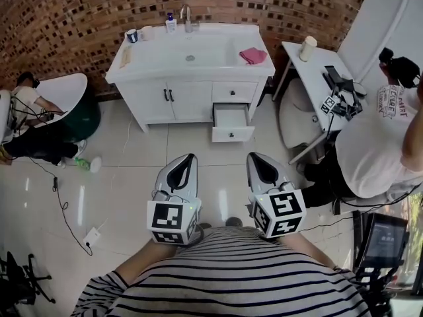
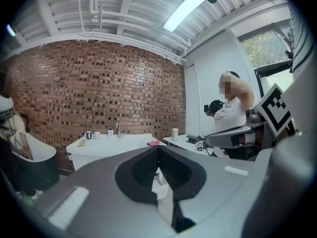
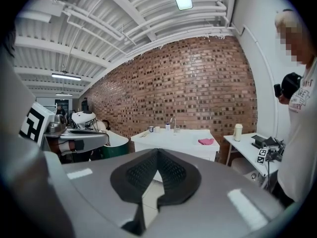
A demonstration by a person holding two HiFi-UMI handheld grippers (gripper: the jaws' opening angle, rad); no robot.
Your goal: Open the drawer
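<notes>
Facing the drawer [image 1: 232, 120], already pulled out at the cabinet's [image 1: 168, 99] lower right (upper one shut); left claw [image 1: 190, 158] and right claw [image 1: 254, 156] closed, empty, well apart from it; best drawn straight outward.

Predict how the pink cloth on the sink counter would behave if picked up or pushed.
The pink cloth lies crumpled, so it would probably drape limply. It looks thin, so it is likely light. Pushed along the smooth counter, it would probably bunch, not roll.
</notes>
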